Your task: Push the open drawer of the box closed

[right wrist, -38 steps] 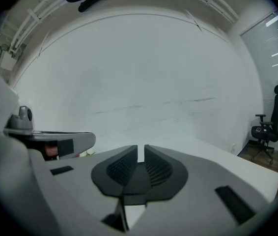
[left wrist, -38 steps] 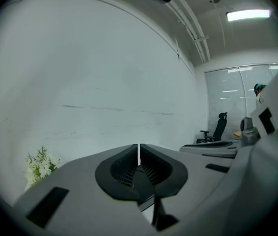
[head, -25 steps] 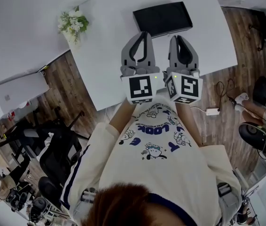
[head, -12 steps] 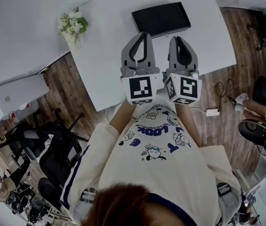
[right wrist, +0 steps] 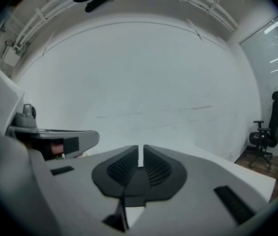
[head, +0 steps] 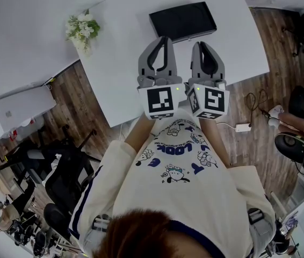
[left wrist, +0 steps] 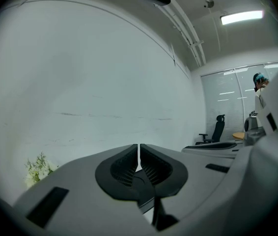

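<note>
Frankly, I can't judge the drawer: the black box (head: 183,21) sits on the tabletop (head: 117,69) ahead of the left gripper (head: 165,38) and right gripper (head: 201,43), both jaws pinched together, empty.

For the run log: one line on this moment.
left gripper shut, empty | right gripper shut, empty | both over white table, short of black box
</note>
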Demonstrator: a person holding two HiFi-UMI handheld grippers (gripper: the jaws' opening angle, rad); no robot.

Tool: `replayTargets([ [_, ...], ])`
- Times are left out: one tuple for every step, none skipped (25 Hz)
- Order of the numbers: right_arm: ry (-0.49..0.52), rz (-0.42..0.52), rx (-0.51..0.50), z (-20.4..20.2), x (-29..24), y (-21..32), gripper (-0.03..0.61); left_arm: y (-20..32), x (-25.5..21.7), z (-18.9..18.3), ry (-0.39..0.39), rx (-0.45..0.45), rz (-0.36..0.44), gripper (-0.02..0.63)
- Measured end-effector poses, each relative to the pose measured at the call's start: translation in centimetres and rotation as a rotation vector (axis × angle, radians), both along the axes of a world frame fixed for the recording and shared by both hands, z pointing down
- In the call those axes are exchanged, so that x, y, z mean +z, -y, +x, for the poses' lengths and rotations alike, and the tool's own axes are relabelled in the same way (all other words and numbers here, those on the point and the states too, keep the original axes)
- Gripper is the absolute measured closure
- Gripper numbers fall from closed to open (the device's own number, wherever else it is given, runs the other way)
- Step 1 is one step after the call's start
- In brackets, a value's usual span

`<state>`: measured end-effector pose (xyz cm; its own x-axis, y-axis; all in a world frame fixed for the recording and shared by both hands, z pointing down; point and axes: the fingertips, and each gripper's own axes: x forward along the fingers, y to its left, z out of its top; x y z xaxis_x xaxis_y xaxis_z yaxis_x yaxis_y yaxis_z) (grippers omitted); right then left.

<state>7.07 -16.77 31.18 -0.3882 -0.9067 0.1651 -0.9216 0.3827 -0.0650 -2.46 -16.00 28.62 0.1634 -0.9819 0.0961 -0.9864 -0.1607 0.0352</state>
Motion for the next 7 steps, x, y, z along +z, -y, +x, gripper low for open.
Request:
replayTargets([
  [0.0, 0.0, 0.0, 0.03, 0.01, 0.0, 0.529, 0.0, -0.03, 0.03, 0.0, 0.0, 0.001, 0.589],
  [0.001, -0.001, 0.001, 0.06, 0.03, 0.01, 0.529, 0.01, -0.05, 0.07, -0.001, 0.0, 0.002, 0.589],
  [0.001, 0.0, 0.001, 0.09, 0.03, 0.03, 0.529, 0.04, -0.04, 0.1, -0.001, 0.0, 0.003, 0.589],
  [0.001, 0.001, 0.001, 0.1, 0.02, 0.05, 0.529, 0.06, -0.01, 0.13, -0.001, 0.0, 0.003, 0.589],
  [0.0, 0.002, 0.0, 0.12, 0.0, 0.05, 0.529, 0.08, 0.04, 0.17, -0.002, 0.001, 0.001, 0.589],
  [-0.001, 0.003, 0.0, 0.14, -0.01, 0.05, 0.529, 0.1, 0.1, 0.21, -0.002, 0.002, 0.0, 0.589],
  [-0.002, 0.004, 0.001, 0.17, -0.02, 0.03, 0.529, 0.1, 0.17, 0.26, -0.003, 0.002, -0.002, 0.589],
])
